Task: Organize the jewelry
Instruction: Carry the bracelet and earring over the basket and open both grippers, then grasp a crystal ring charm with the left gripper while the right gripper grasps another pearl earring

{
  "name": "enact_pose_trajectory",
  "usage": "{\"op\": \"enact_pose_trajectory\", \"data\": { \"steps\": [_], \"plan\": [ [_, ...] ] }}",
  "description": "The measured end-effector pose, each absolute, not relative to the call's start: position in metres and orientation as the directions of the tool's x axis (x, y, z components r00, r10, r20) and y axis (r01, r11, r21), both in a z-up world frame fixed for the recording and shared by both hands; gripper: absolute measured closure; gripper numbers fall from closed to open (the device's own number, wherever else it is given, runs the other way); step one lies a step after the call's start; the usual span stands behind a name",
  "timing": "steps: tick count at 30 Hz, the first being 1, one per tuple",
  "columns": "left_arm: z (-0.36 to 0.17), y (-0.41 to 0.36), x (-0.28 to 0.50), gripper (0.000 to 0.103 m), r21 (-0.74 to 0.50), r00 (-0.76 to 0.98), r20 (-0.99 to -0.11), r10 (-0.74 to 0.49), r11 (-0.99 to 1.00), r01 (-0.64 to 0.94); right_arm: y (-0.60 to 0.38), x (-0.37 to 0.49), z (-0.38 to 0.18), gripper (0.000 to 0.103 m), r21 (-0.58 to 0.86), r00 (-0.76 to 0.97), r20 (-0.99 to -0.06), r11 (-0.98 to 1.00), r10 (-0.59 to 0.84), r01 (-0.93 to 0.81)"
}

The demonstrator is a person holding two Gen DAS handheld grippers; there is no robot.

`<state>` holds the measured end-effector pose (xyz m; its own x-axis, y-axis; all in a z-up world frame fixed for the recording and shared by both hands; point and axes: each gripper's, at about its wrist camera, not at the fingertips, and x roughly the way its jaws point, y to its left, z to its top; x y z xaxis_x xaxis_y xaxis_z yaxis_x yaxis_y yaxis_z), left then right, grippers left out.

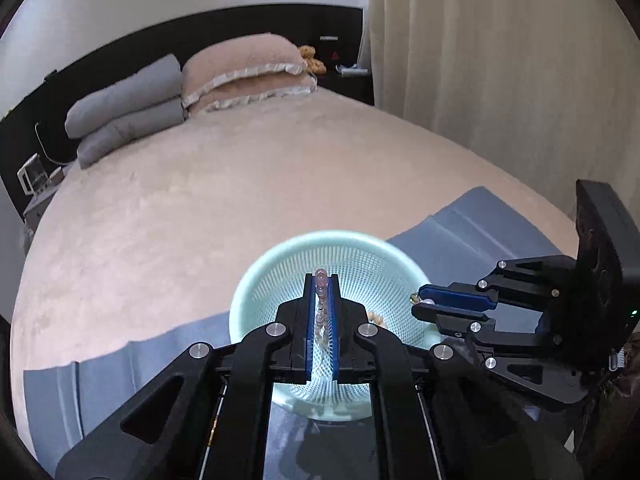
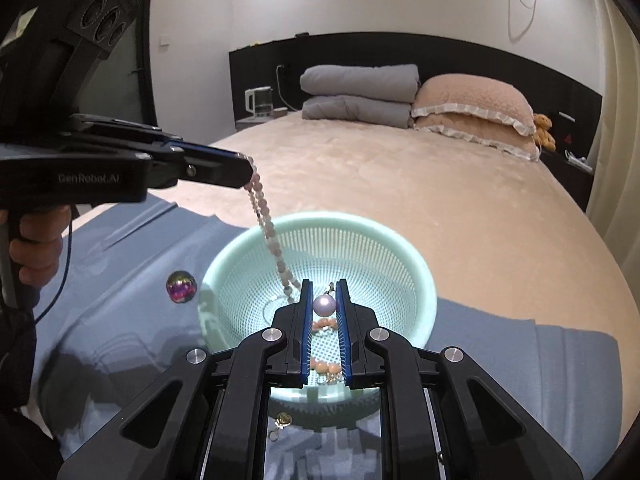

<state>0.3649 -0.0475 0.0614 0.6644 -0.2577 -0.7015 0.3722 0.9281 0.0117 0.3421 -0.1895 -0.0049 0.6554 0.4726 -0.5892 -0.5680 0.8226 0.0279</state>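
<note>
We hold the left gripper (image 1: 322, 280) over the mint basket (image 1: 256, 280), fingers clamped on a pink bead strand (image 2: 266, 224). In the right wrist view the strand hangs from the left fingertips down into the basket, its lower end just beside our right fingers (image 2: 306, 300). The right gripper (image 2: 324, 286) sits low over the near side of the basket, fingers pinched on a pale pearl bead (image 2: 324, 305); a small gold clasp (image 2: 330, 288) shows just above the pearl. In the left wrist view the right gripper comes in from the right over the basket rim, pearl barely visible at its tips.

Inside the basket lie orange beads (image 2: 325, 368) and a thin chain, partly hidden behind our right fingers. Outside it, an iridescent round bead (image 2: 181, 286) rests on the blue cloth (image 2: 120, 320) to the left of the basket, near but not touching it. A small gold piece (image 2: 282, 420) lies on the cloth in front of the basket, close to us.

Basket and cloth sit on the beige bed (image 2: 440, 200). Grey folded blankets (image 2: 360, 96) and pink pillows (image 2: 472, 108) are stacked at the headboard, well apart from the basket.
</note>
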Motion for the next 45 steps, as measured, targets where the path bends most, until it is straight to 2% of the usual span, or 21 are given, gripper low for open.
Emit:
{"op": "enact_pose_trajectory", "data": {
  "steps": [5, 13, 15, 17, 19, 21, 23, 24, 25, 27, 35, 41, 45],
  "plan": [
    [0.021, -0.047, 0.365, 0.097, -0.012, 0.608, -0.755, -0.246, 0.932, 0.363, -0.181, 0.346, -0.031, 0.092, 0.014, 0.620, -0.644, 0.817, 0.448, -0.576],
    [0.011, -0.040, 0.359, 0.096, -0.005, 0.598, -0.765, -0.237, 0.932, 0.363, -0.181, 0.340, -0.031, 0.091, 0.003, 0.619, -0.642, 0.809, 0.453, -0.588],
    [0.011, -0.040, 0.356, 0.083, 0.000, 0.594, -0.767, -0.242, 0.926, 0.378, -0.181, 0.341, -0.031, 0.091, -0.005, 0.619, -0.647, 0.809, 0.446, -0.588],
    [0.013, -0.040, 0.351, 0.040, 0.014, 0.604, -0.761, -0.238, 0.924, 0.383, -0.182, 0.340, -0.031, 0.088, -0.015, 0.619, -0.651, 0.808, 0.440, -0.590],
    [0.017, -0.038, 0.348, 0.035, 0.043, 0.624, -0.748, -0.226, 0.922, 0.385, -0.183, 0.339, -0.031, 0.074, -0.020, 0.627, -0.650, 0.815, 0.429, -0.578],
    [0.018, -0.037, 0.344, 0.029, 0.039, 0.609, -0.755, -0.245, 0.909, 0.414, -0.189, 0.336, -0.031, 0.052, -0.009, 0.632, -0.644, 0.822, 0.431, -0.570],
    [0.020, -0.034, 0.334, 0.011, 0.044, 0.608, -0.751, -0.258, 0.899, 0.435, -0.197, 0.329, -0.029, 0.044, -0.010, 0.642, -0.632, 0.824, 0.434, -0.567],
    [0.021, -0.032, 0.327, 0.007, 0.052, 0.612, -0.744, -0.266, 0.891, 0.450, -0.202, 0.325, -0.029, 0.038, -0.007, 0.646, -0.626, 0.825, 0.437, -0.566],
    [0.021, -0.030, 0.319, 0.006, 0.060, 0.616, -0.737, -0.279, 0.880, 0.471, -0.208, 0.321, -0.029, 0.034, 0.002, 0.645, -0.624, 0.827, 0.441, -0.563],
    [0.018, -0.027, 0.304, 0.006, 0.086, 0.617, -0.732, -0.290, 0.858, 0.506, -0.218, 0.310, -0.029, 0.017, 0.009, 0.649, -0.617, 0.829, 0.444, -0.559],
    [-0.025, -0.024, 0.245, 0.006, 0.199, 0.586, -0.761, -0.277, 0.760, 0.618, -0.235, 0.261, -0.031, 0.017, -0.019, 0.624, -0.622, 0.788, 0.473, -0.615],
    [-0.055, -0.026, 0.214, 0.006, 0.092, 0.473, -0.794, -0.382, 0.693, 0.715, -0.217, 0.233, -0.046, 0.017, -0.051, 0.553, -0.668, 0.711, 0.498, -0.702],
    [-0.062, -0.028, 0.202, 0.007, 0.040, 0.434, -0.782, -0.447, 0.659, 0.751, -0.206, 0.222, -0.058, 0.018, -0.038, 0.515, -0.686, 0.682, 0.514, -0.730]
  ]
}}
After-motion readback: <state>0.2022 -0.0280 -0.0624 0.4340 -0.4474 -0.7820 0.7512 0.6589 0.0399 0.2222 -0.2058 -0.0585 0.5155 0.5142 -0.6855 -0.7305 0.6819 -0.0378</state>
